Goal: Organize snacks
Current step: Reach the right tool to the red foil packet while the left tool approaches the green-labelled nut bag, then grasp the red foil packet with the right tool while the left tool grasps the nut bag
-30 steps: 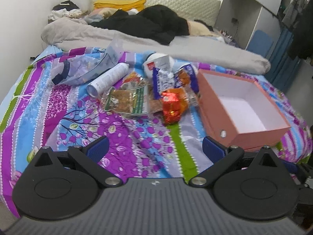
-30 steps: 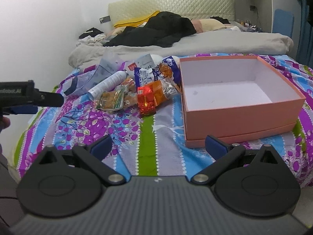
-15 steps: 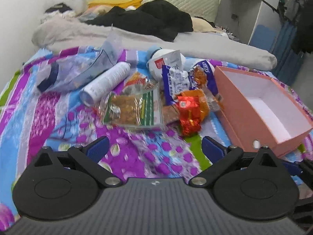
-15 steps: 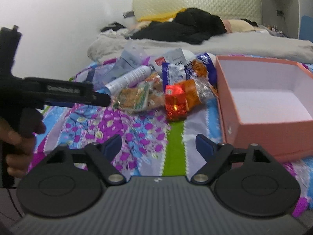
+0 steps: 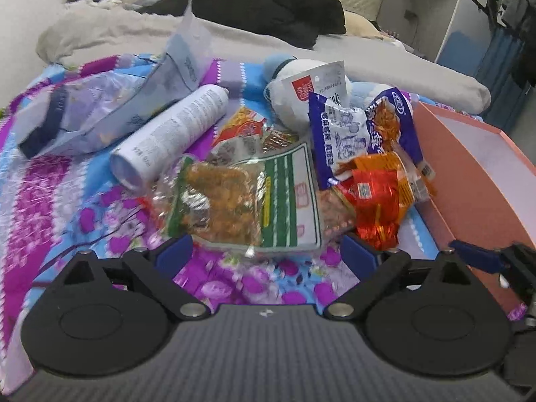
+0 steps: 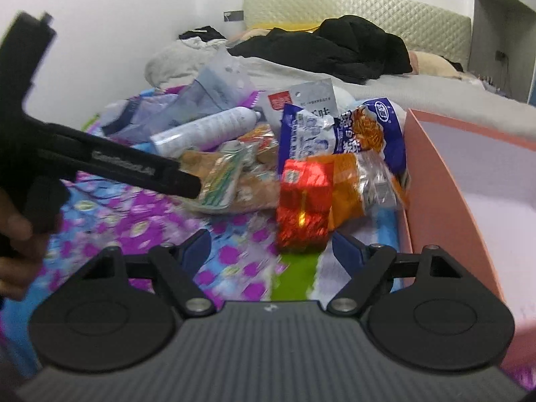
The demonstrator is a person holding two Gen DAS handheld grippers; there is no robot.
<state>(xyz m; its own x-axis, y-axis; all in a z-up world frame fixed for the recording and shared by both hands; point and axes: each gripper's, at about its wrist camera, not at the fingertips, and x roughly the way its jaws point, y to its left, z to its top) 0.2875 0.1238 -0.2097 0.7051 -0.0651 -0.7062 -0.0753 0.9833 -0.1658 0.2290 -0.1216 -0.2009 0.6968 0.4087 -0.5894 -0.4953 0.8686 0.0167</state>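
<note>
A heap of snack packets lies on the patterned bedspread. A clear green-and-white packet (image 5: 248,197) lies nearest my left gripper (image 5: 268,254), which is open and empty just short of it. A red foil packet (image 6: 303,207) stands right in front of my right gripper (image 6: 271,248), which is open and empty. Behind it lie an orange packet (image 6: 348,184) and blue-and-white packets (image 6: 338,134). The open pink box (image 6: 445,201) stands to the right, empty inside. The left gripper also shows in the right wrist view (image 6: 192,186).
A white spray can (image 5: 174,134) and a clear plastic pouch (image 5: 110,114) lie at the left of the heap. A grey duvet (image 5: 335,53) and dark clothes (image 5: 274,6) lie behind. A wardrobe stands at the far right.
Both grippers have moved forward, close up to the snack heap. The left gripper has come further into the right wrist view. Both have stayed open.
</note>
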